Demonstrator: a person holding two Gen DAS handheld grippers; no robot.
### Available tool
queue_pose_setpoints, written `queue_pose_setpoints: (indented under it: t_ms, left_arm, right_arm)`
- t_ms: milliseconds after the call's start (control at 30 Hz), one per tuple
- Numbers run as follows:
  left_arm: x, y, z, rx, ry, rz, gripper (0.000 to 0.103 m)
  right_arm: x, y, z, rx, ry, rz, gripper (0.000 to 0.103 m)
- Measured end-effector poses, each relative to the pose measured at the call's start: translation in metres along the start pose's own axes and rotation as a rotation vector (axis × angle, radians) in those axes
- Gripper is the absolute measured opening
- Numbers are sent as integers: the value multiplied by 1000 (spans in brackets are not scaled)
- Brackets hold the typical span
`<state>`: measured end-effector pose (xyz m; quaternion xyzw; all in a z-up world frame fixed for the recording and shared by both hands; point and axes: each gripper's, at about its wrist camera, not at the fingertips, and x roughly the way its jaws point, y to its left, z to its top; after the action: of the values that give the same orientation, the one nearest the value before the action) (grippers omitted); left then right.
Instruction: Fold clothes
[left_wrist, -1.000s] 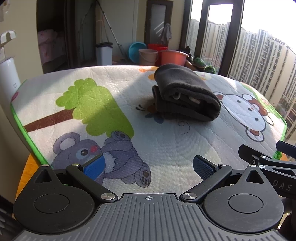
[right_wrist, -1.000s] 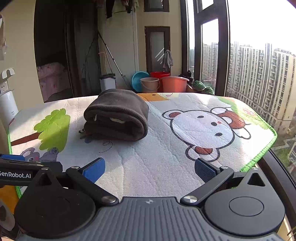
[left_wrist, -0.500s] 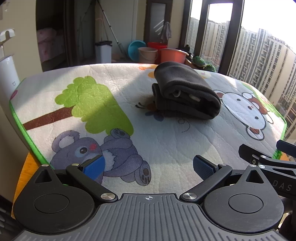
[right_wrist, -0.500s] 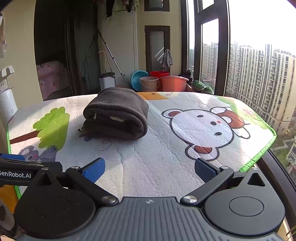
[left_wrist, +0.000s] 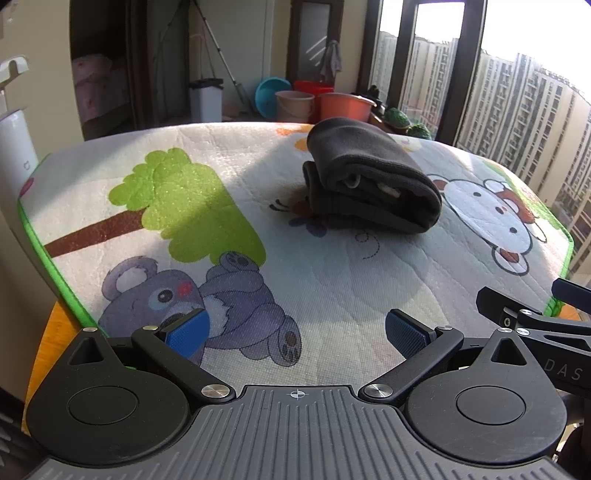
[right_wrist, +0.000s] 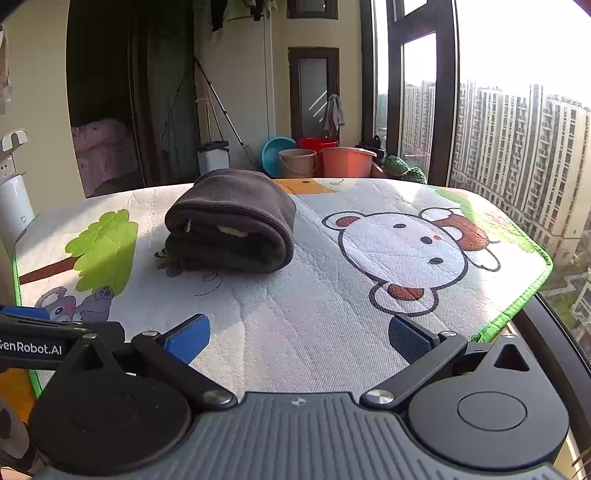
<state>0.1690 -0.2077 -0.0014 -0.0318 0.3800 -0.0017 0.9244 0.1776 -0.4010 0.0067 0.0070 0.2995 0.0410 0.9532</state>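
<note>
A dark grey garment (left_wrist: 373, 181) lies folded into a thick bundle on the cartoon-printed mat (left_wrist: 207, 236), toward the far side; it also shows in the right wrist view (right_wrist: 232, 225). My left gripper (left_wrist: 295, 332) is open and empty, near the mat's front edge, well short of the bundle. My right gripper (right_wrist: 299, 336) is open and empty too, at the mat's front edge. Part of the right gripper (left_wrist: 532, 321) shows at the right of the left wrist view, and part of the left gripper (right_wrist: 33, 339) shows at the left of the right wrist view.
The mat (right_wrist: 406, 295) covers a round table with a green border. Behind it stand plastic buckets and basins (right_wrist: 332, 158), a white bin (right_wrist: 212, 155) and a tripod. A white appliance (left_wrist: 14, 147) stands at the left. Tall windows (right_wrist: 517, 147) are on the right.
Both grippers have drawn back slightly from the folded garment and stay open. The garment has not moved.
</note>
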Motion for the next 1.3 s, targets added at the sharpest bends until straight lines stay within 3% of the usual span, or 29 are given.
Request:
queue_pose_setpoints:
  t_ms: [1300]
  left_arm:
    - [3,-1,0,4,13,-1,103]
  right_arm:
    - [2,-1,-4,0,18,-3,103]
